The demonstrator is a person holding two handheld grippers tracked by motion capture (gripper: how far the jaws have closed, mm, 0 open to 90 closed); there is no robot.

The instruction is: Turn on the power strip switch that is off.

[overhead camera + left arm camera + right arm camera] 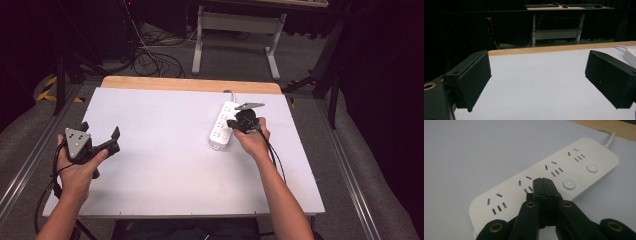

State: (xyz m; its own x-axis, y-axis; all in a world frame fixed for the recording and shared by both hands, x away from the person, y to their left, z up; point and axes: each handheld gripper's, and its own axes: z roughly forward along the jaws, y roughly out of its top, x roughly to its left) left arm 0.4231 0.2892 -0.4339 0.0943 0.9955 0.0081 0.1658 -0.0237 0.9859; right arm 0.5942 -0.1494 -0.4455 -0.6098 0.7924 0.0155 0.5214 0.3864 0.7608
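On the white desk (165,165), the right tongs (545,185), pressed together and empty, touch the power strip (524,180) at three o'clock; the left tongs (537,82) gape wide, empty, at nine.

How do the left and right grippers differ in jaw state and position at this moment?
The left gripper has its jaws spread wide with nothing between them; the right gripper has its jaws pressed together. The left one is held at the table's left edge, away from everything; the right one's tips are on or just above the white power strip. Both are hand-held.

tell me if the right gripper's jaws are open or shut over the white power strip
Shut: the right gripper has its black jaws pressed together, nothing between, above the white power strip.
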